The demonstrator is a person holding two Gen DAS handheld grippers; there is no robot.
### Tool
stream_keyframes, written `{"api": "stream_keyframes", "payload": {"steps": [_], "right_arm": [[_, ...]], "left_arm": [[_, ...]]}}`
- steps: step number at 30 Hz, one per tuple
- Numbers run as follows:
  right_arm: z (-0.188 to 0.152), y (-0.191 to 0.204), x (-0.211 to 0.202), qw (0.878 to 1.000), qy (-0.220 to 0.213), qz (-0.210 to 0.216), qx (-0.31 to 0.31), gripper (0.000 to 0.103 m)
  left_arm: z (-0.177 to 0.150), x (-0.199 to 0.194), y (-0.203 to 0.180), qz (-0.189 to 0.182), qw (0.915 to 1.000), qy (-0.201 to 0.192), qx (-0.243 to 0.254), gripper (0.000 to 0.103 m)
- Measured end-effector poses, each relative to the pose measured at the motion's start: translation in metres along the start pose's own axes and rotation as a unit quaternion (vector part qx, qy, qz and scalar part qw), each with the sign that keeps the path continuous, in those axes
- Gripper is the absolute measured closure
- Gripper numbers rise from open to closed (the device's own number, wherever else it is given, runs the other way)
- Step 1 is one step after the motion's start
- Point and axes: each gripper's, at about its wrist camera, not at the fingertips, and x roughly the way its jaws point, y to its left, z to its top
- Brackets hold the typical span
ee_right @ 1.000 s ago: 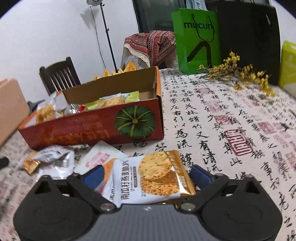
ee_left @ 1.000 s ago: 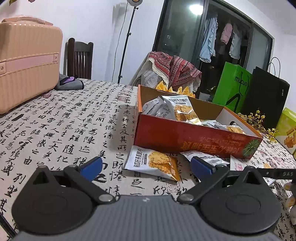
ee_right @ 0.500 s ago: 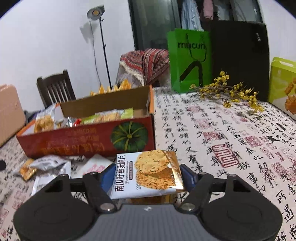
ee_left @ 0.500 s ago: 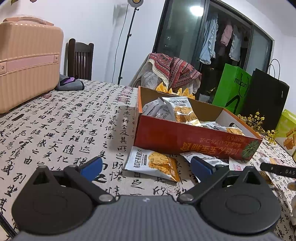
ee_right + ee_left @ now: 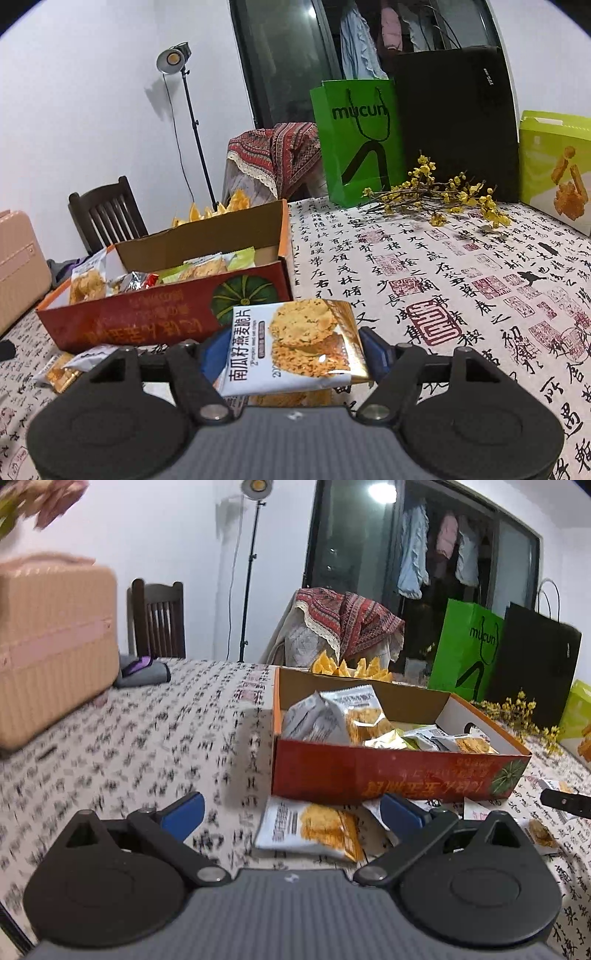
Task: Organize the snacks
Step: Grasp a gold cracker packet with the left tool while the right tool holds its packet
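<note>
Right tool (image 5: 291,349) clenched on a cracker packet (image 5: 295,341), lifted just near of the red box (image 5: 155,317), left tool (image 5: 291,810) released, wide over a packet (image 5: 310,827) on the desk (image 5: 147,746), near the box.

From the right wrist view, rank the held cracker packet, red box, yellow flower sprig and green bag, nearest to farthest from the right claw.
1. Cracker packet: clamped in the right claw.
2. Red box: ahead-left.
3. Yellow flower sprig: ahead-right.
4. Green bag: behind the sprig.
</note>
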Motion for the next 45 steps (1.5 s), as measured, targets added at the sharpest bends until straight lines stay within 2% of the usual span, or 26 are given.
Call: {"api": "stream_keyframes", "payload": {"steps": [4, 7, 9, 14, 17, 22, 31, 33, 34, 35, 40, 45], "right_arm": [[0.000, -0.004, -0.003, 1.000, -0.006, 0.002, 0.011, 0.030], [0.000, -0.007, -0.004, 1.000, -0.010, 0.002, 0.020, 0.030], [0.000, -0.008, -0.004, 1.000, -0.009, 0.002, 0.024, 0.030], [0.001, -0.008, -0.003, 1.000, -0.008, 0.000, 0.024, 0.030], [0.001, -0.009, -0.002, 1.000, -0.007, 0.000, 0.026, 0.030], [0.001, -0.009, -0.002, 1.000, -0.007, 0.000, 0.027, 0.029], [0.001, -0.011, -0.001, 0.999, -0.004, 0.005, 0.033, 0.028], [0.000, -0.011, 0.000, 0.999, -0.003, 0.005, 0.035, 0.028], [0.000, -0.011, 0.000, 0.999, -0.003, 0.005, 0.035, 0.028], [0.001, -0.011, 0.000, 0.999, -0.003, 0.005, 0.036, 0.028], [0.000, -0.011, 0.001, 0.999, 0.001, 0.006, 0.037, 0.028], [0.000, -0.010, 0.001, 0.999, 0.000, 0.006, 0.033, 0.028]], "left_arm": [[0.018, 0.016, -0.001, 0.019, 0.9992, 0.027, 0.020, 0.000], [0.024, 0.035, 0.001, 0.040, 0.9966, 0.066, 0.029, 0.000], [0.026, 0.046, 0.004, 0.040, 0.9953, 0.085, 0.024, 0.000], [0.022, 0.065, 0.001, 0.032, 0.9930, 0.112, 0.021, 0.000], [0.014, 0.070, -0.013, 0.025, 0.9913, 0.123, 0.041, 0.000], [-0.001, 0.088, -0.028, 0.042, 0.9858, 0.150, 0.062, 0.000], [-0.006, 0.089, -0.025, 0.031, 0.9891, 0.138, 0.043, 0.001], [-0.006, 0.086, -0.026, 0.030, 0.9897, 0.133, 0.042, 0.010], [-0.005, 0.083, -0.026, 0.026, 0.9904, 0.129, 0.042, 0.021], [-0.004, 0.081, -0.026, 0.021, 0.9907, 0.128, 0.042, 0.026], [-0.007, 0.069, -0.022, 0.002, 0.9922, 0.121, 0.031, 0.032], [-0.008, 0.054, -0.017, 0.006, 0.9948, 0.099, 0.024, 0.032]]}}
